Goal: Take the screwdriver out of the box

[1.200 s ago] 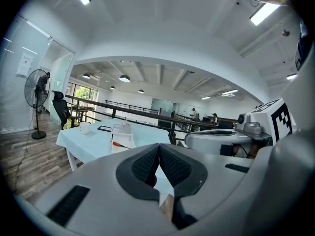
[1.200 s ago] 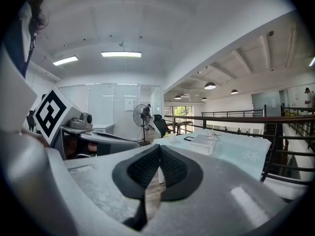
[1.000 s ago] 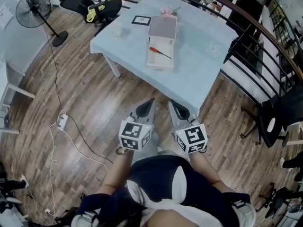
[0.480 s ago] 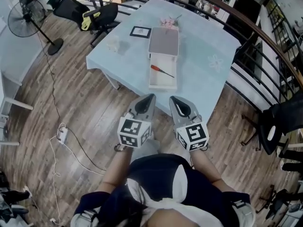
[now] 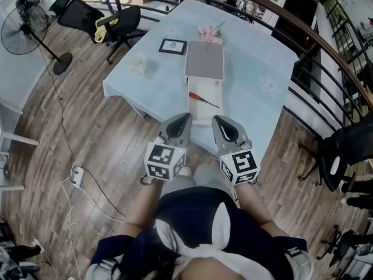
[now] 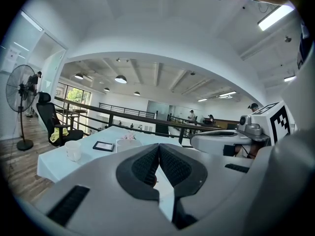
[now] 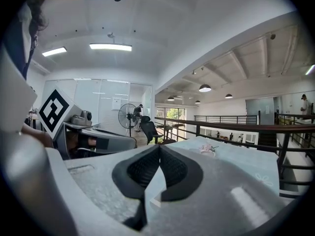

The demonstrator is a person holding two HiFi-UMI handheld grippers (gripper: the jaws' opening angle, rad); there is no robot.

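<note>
On the light blue table point(image 5: 256, 63) lies an open white box point(image 5: 204, 102) with its grey lid point(image 5: 204, 60) just behind it. The screwdriver point(image 5: 201, 98), red-handled with a dark shaft, rests across the box's inside. My left gripper point(image 5: 185, 117) and right gripper point(image 5: 216, 120) are held side by side at the table's near edge, pointing at the box and just short of it. In the left gripper view the jaws point(image 6: 159, 146) are shut with nothing in them. My right gripper point(image 7: 159, 147) is also shut and holds nothing.
A white cup point(image 5: 139, 64), a framed picture point(image 5: 173, 46) and pink flowers point(image 5: 210, 32) stand on the table. A dark railing point(image 5: 315, 45) curves behind and to the right. An office chair point(image 5: 108, 19), a fan point(image 5: 23, 19) and a floor power strip point(image 5: 76, 173) are at the left.
The table and box have come closer in the head view. Both grippers have moved forward together, from over the wooden floor to the table's near edge, still shut.
</note>
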